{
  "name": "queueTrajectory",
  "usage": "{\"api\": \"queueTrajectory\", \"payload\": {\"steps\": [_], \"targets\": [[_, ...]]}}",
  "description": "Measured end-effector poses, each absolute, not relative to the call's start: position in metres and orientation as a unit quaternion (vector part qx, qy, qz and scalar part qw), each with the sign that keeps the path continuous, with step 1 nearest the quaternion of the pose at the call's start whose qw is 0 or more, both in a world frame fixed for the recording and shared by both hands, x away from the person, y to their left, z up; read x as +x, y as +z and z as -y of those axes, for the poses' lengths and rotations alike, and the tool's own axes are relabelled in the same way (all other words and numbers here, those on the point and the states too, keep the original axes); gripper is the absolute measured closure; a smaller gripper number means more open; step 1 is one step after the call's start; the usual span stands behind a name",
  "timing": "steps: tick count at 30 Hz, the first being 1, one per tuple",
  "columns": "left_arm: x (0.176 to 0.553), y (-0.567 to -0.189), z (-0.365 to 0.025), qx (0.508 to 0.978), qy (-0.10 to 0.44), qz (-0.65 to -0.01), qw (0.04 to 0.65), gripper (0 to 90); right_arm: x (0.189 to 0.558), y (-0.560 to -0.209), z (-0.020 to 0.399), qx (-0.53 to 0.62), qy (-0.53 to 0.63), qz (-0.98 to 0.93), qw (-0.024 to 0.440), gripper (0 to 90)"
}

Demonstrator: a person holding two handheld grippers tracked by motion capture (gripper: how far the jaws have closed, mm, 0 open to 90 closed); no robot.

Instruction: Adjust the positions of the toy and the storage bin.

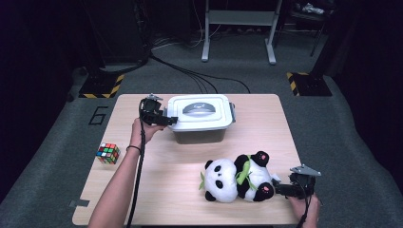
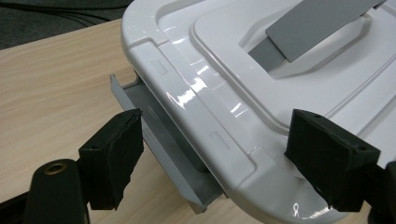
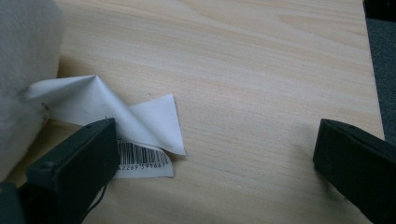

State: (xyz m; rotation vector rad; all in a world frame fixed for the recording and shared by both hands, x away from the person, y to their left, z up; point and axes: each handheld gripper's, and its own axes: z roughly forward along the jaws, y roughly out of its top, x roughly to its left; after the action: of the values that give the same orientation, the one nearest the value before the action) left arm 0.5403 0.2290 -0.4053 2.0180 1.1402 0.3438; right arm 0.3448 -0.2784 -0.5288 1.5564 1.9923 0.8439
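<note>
Wooden table [image 1: 166,190] on grey carpet [image 1: 57,137], surroundings perhaps dark curtains.

Rubik's cube [image 1: 108,153] sits near table's [image 1: 157,199] left edge, abt midway along it. Off the table: black "6" [image 1: 98,115] on grey floor just beyond its far-left corner; yellow-black striped base plates [image 1: 101,86] past both far corners; grey metal stand legs [image 1: 238,28] well beyond far edge.
</note>
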Motion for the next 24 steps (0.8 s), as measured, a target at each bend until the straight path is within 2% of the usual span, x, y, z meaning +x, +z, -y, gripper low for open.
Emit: {"api": "queueTrajectory", "payload": {"steps": [24], "targets": [[0.548,-0.406,-0.181,0.800,0.126,-0.430,0.399,18.7,0.345,-0.529,0.279,0.563,0.305,-0.730,0.236,0.0]]}}
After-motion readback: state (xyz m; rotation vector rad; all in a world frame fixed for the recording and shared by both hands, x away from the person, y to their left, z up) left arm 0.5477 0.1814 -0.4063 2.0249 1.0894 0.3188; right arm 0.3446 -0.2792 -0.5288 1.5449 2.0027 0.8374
